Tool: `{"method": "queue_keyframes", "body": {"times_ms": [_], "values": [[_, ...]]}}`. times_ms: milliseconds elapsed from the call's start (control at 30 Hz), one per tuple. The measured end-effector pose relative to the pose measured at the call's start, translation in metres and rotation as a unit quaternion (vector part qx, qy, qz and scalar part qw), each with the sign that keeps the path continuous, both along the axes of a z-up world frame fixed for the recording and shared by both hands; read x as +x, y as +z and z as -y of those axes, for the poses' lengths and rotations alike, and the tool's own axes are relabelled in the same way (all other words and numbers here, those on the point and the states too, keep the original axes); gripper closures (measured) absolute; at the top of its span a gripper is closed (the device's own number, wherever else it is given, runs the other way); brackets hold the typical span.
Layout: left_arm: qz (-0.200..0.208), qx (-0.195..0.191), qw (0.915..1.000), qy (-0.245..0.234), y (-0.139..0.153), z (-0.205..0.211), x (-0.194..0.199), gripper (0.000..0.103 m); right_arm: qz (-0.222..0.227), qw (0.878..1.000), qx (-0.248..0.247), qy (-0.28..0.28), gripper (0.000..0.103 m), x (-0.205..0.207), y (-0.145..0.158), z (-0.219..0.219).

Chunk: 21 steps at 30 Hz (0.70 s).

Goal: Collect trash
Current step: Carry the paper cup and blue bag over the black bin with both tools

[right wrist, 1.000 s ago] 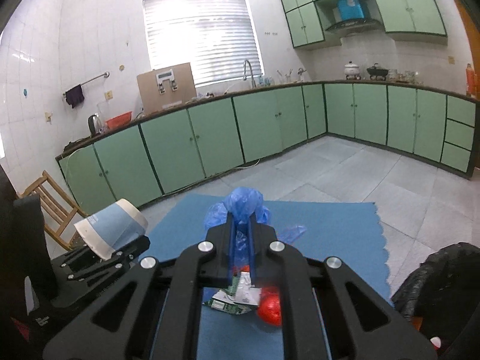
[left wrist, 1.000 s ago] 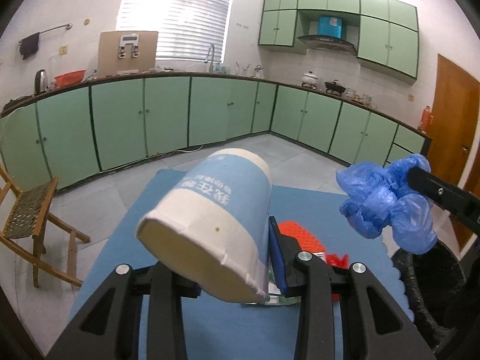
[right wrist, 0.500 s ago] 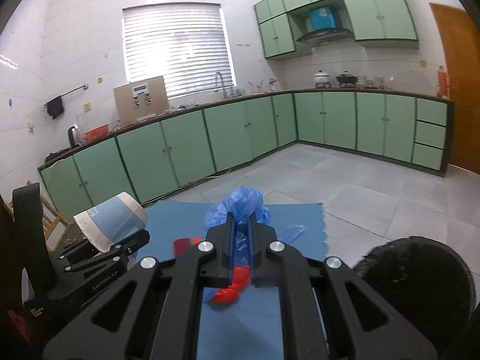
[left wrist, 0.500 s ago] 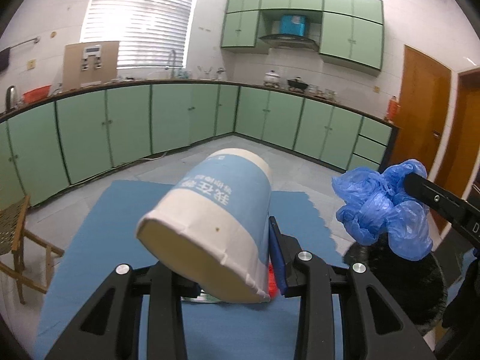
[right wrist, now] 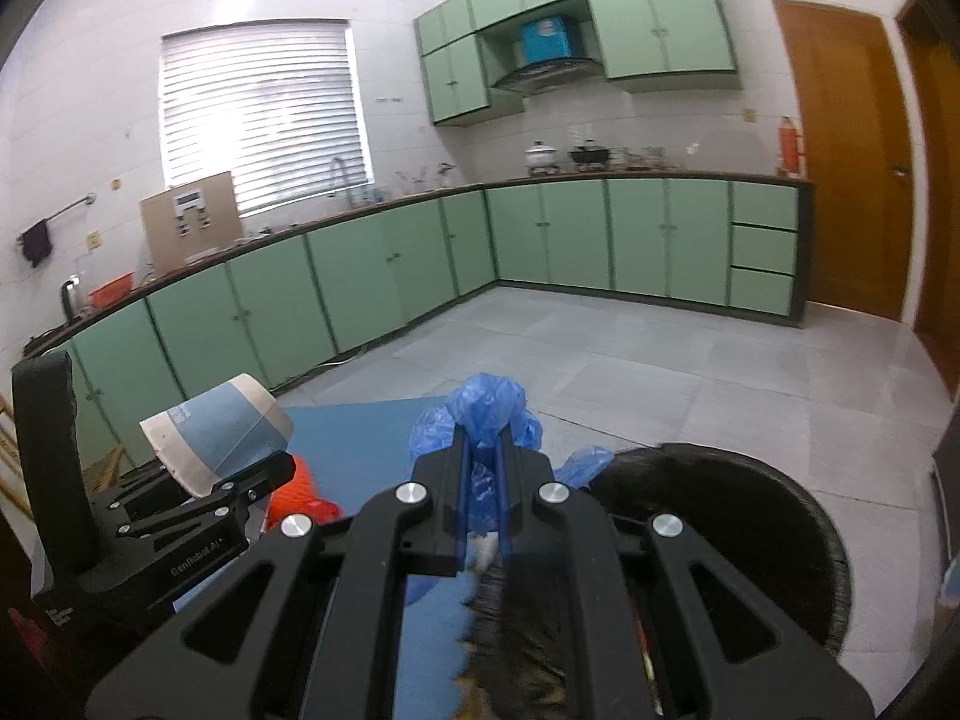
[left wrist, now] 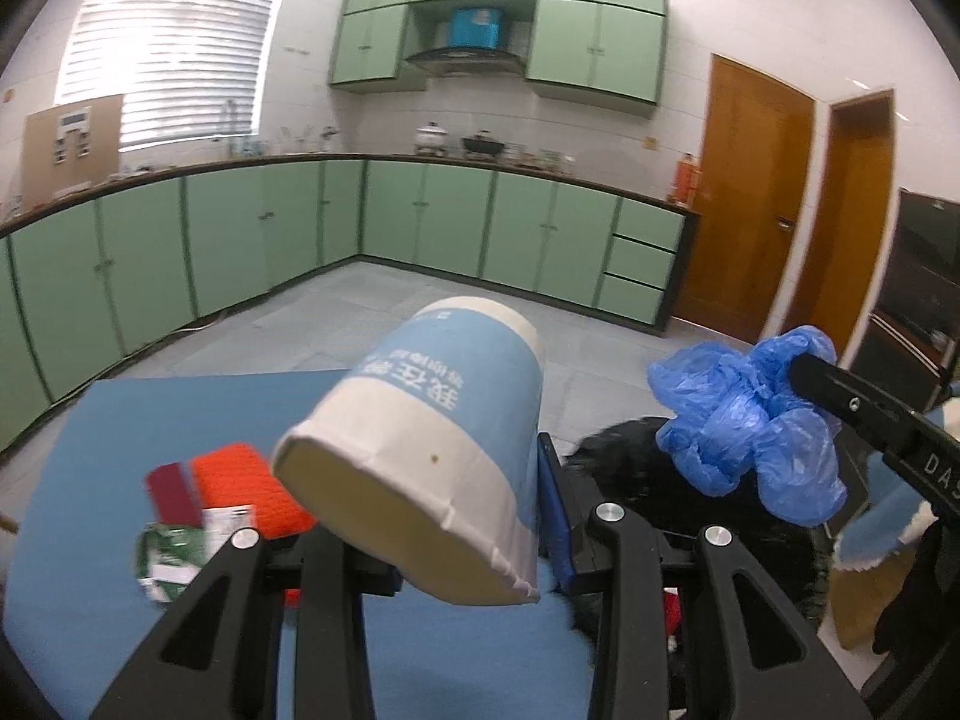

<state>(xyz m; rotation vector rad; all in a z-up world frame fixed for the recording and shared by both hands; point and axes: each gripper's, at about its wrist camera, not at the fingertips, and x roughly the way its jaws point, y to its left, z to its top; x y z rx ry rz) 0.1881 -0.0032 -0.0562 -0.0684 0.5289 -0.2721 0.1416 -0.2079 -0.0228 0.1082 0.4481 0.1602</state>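
The left tongs [left wrist: 444, 516] grip a paper cup [left wrist: 432, 438], blue-banded and white-rimmed, tilted with its base toward the camera, held above a blue mat [left wrist: 90, 480]. The right tongs [right wrist: 483, 450] are clamped fully narrow on a crumpled blue plastic bag [right wrist: 486, 399], which bulges out past the fingertips. A black trash bin [right wrist: 750, 516] stands just beside the mat, below and ahead of the right tongs. On the mat lie an orange-red piece [left wrist: 240, 486], a dark red card [left wrist: 171, 492] and a green-and-white wrapper [left wrist: 174, 552]. Green cabinets [right wrist: 390, 276] line the walls.
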Motion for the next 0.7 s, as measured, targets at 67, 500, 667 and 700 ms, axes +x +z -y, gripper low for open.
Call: {"method": "queue_keyframes", "body": {"times_ms": [67, 500, 667, 700], "values": [[0.002, -0.003, 0.9999, -0.015, -0.001, 0.018, 0.003, 0.068, -0.002, 1.000, -0.002, -0.016, 0.097, -0.003, -0.004, 0.017], [0.000, -0.006, 0.9963, -0.086, -0.017, 0.109, 0.025, 0.068, -0.028, 0.995, -0.011, -0.090, 0.097, -0.018, -0.042, 0.098], [-0.013, -0.001, 0.9950, -0.099, -0.033, 0.132, 0.034, 0.068, -0.045, 0.993, -0.010, -0.109, 0.097, -0.016, -0.064, 0.121], [-0.015, 0.000, 0.9949, -0.100, -0.035, 0.136, 0.034, 0.068, -0.048, 0.993, -0.009, -0.111, 0.097, -0.014, -0.067, 0.124]]}}
